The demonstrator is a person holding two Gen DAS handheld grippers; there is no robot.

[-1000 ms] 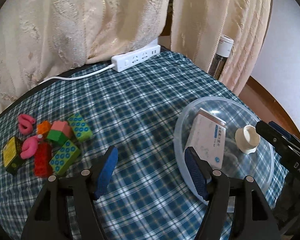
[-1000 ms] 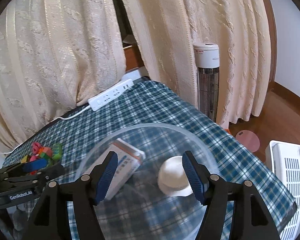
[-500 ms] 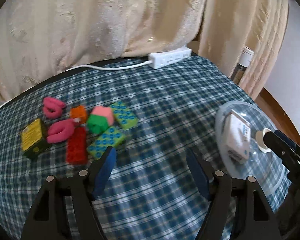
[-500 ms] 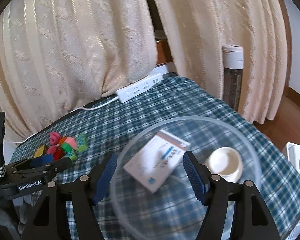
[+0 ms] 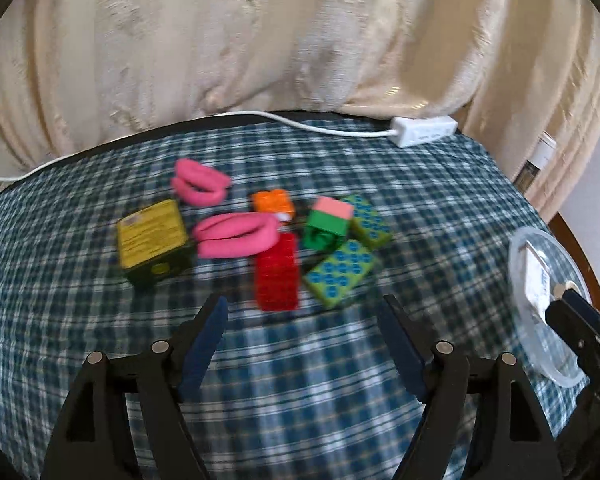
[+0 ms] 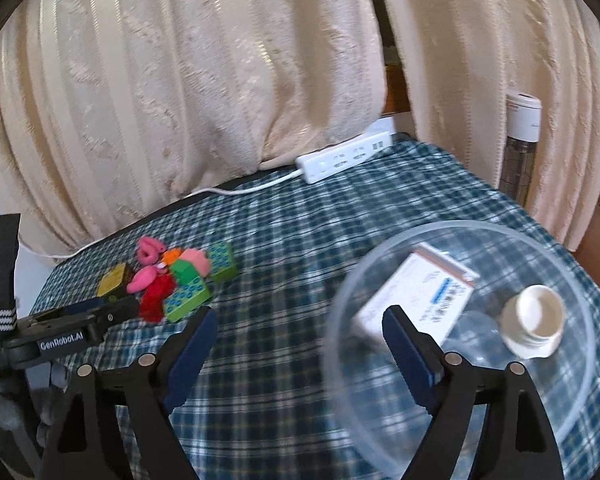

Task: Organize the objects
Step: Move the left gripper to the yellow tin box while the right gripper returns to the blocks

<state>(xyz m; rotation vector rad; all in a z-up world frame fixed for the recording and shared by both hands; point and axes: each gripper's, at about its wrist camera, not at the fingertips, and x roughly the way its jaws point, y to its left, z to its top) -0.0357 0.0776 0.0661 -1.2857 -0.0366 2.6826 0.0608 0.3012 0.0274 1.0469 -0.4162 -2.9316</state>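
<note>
A pile of toys lies on the plaid cloth: a red brick (image 5: pixel 277 272), two green dotted bricks (image 5: pixel 340 272), a green-pink block (image 5: pixel 327 224), an orange brick (image 5: pixel 273 203), two pink curved pieces (image 5: pixel 236 236) and a yellow-green box (image 5: pixel 153 236). My left gripper (image 5: pixel 302 344) is open and empty, just short of the red brick. A clear bowl (image 6: pixel 540 236) holds a white box (image 6: pixel 420 300) and a white cap (image 6: pixel 534 324). My right gripper (image 6: pixel 296 352) is open and empty at the bowl's left rim. The pile also shows in the right wrist view (image 6: pixel 172 280).
A white power strip (image 5: pixel 424 131) with its cord lies at the table's far edge below cream curtains (image 5: pixel 260 40). A tall heater (image 6: pixel 520 144) stands beyond the table's right side. The left gripper's body (image 6: pixel 60 336) shows at the left of the right wrist view.
My left gripper has swung left from the bowl toward the toy pile, which now sits ahead of its fingers. My right gripper has shifted left, so the bowl now lies to its right.
</note>
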